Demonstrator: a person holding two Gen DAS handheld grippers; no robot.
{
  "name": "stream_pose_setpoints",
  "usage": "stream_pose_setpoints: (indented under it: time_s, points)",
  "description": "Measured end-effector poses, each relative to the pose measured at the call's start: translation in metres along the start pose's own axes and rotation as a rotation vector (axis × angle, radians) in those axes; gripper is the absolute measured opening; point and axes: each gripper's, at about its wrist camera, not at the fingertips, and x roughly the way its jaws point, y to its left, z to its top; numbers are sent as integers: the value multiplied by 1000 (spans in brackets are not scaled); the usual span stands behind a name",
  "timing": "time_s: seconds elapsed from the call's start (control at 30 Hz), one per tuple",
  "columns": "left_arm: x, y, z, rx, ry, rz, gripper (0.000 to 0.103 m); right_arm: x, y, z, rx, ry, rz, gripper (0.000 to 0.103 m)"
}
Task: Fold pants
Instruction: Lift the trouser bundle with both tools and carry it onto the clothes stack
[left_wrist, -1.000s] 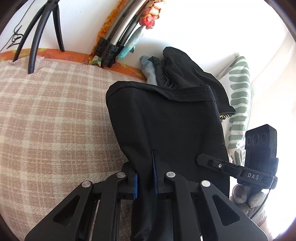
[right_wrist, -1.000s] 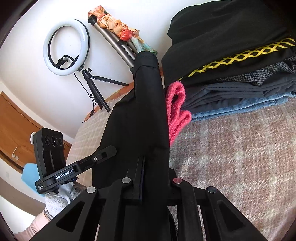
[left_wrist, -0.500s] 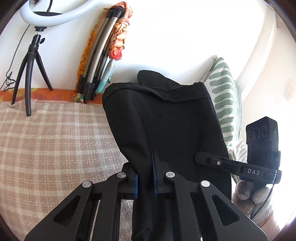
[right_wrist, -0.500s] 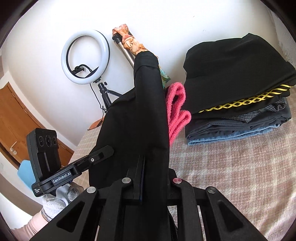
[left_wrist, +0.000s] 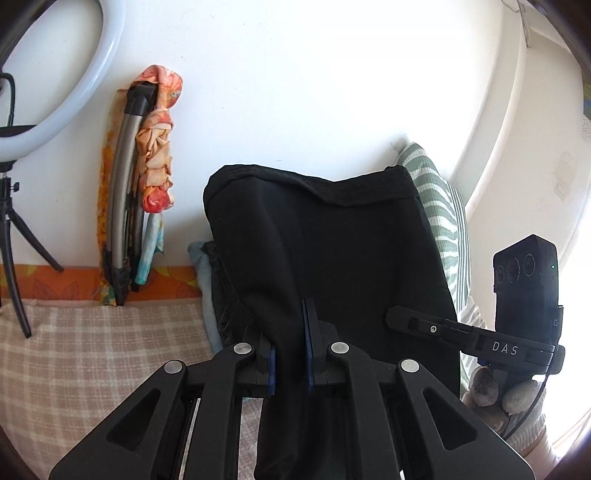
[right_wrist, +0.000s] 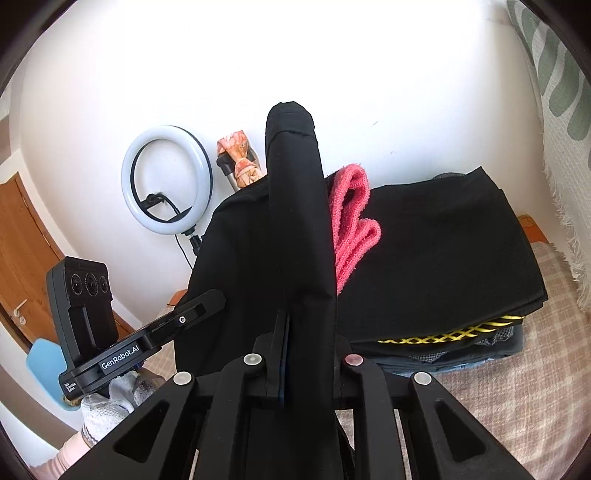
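The black pants (left_wrist: 332, 258) hang raised in the air above the plaid bed cover (left_wrist: 92, 350). My left gripper (left_wrist: 290, 354) is shut on a bunch of their fabric. My right gripper (right_wrist: 306, 354) is shut on another part of the pants (right_wrist: 295, 229), which drape over its fingers and hide the tips. Each gripper shows in the other's view: the right one (left_wrist: 524, 295) at the right edge, the left one (right_wrist: 88, 302) at the lower left.
A stack of folded clothes (right_wrist: 443, 266) with a pink knit piece (right_wrist: 354, 221) lies on the bed (right_wrist: 517, 387) to the right. A ring light on a tripod (right_wrist: 168, 184) and a wrapped folded frame (left_wrist: 147, 177) stand by the wall. A green striped pillow (left_wrist: 439, 221) leans behind.
Both grippers have lifted the pants higher. The views have tilted up toward the wall, and the top of the clothes stack now shows.
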Motion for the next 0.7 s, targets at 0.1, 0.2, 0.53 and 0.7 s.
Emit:
stream_pose_setpoints:
  time_s: [0.1, 0.2, 0.53, 0.7]
  points:
    - [16, -7, 14, 20, -5, -4, 9, -3, -17, 15, 7, -9, -11, 11]
    - [35, -12, 24, 34, -2, -2, 9, -2, -33, 29, 6, -12, -33, 11]
    - [95, -20, 56, 50, 4, 4, 9, 29, -64, 75, 2, -17, -95, 11]
    - [128, -16, 62, 56, 23, 22, 9, 46, -87, 91, -1, 0, -121, 11]
